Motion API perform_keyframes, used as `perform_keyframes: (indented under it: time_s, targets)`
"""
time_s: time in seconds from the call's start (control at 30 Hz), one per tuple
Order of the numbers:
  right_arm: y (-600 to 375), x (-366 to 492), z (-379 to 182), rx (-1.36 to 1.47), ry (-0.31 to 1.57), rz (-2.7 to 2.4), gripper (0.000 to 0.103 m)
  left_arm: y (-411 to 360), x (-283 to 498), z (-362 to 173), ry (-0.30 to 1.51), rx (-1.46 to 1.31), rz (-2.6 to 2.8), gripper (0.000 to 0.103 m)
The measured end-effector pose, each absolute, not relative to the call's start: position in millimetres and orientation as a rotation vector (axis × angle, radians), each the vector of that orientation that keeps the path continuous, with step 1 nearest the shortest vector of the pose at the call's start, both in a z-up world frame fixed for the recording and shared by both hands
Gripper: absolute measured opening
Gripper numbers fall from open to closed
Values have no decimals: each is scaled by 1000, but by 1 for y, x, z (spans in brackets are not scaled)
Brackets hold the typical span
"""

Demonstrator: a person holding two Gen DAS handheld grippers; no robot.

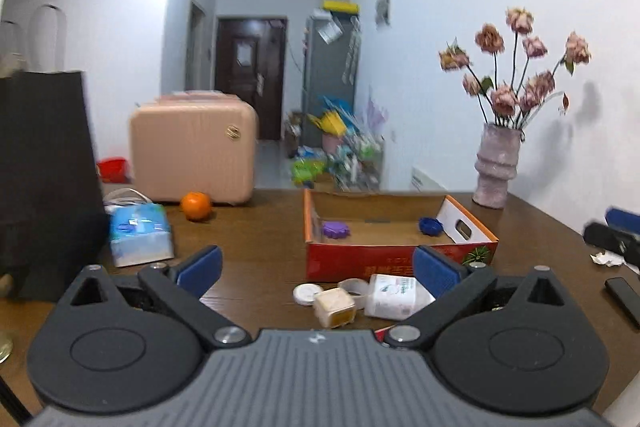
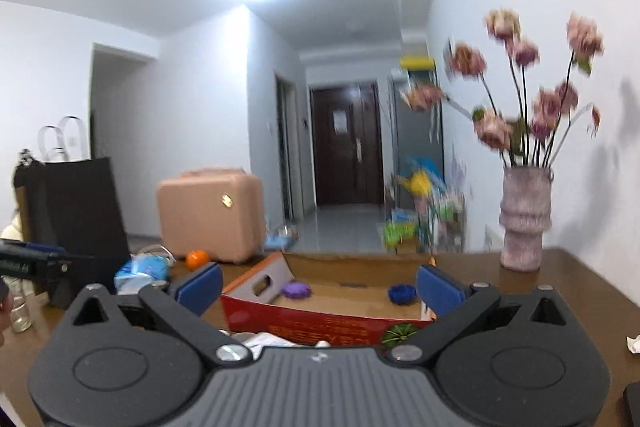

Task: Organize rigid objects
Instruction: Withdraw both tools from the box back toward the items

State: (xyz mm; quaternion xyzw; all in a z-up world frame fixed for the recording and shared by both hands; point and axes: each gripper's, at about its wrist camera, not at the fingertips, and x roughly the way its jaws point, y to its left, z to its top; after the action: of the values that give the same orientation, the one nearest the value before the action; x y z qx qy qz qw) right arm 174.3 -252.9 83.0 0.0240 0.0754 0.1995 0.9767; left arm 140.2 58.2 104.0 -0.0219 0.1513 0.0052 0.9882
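The left tool (image 1: 318, 265) hangs above the brown wooden desk (image 1: 256, 227) with its blue-padded fingers (image 1: 199, 264) spread wide and nothing between them. The right tool (image 2: 319, 285) is likewise spread and empty.

Just ahead of the left tool a small group lies on the desk: a cream-coloured cube with a yellowish face (image 1: 334, 307), a white plastic bottle on its side (image 1: 394, 297), a white round lid (image 1: 306, 293) and a roll of pale tape (image 1: 354, 286), all close together. Just beyond them stands the shallow red cardboard box (image 1: 396, 259), which already holds a purple flower-shaped piece (image 1: 335, 229) and a blue round cap (image 1: 430, 226), well apart.

Judging by this, sorting is under way and a pick-up is the step in hand. The next move calls for lowering the left tool over the cube or the bottle and closing on it.

The left view shows the group plainly; in the right view the tool body hides almost all of it, leaving only white scraps. The right view, blurred, shows more of the box floor.

Farther off stand an orange fruit (image 1: 195, 205), a pink hard suitcase (image 1: 194, 157) and a mauve vase of dried roses (image 1: 496, 167).
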Motion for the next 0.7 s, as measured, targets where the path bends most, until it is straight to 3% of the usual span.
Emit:
perform_keyframes:
  time_s: [0.17,0.4,0.6,0.7]
  targets:
    - [-258,117,49,207,156,425,103,60,75,68,182,-12,108,103]
    - [-251,72,5,195,247,327,103,34,74,23,234,41,141,103]
    - [-239,76,-6,108,288,259,103,26,79,0,296,17,79,103]
    - [-239,89,-18,120,397,276,103,26,87,-9,356,7,56,103]
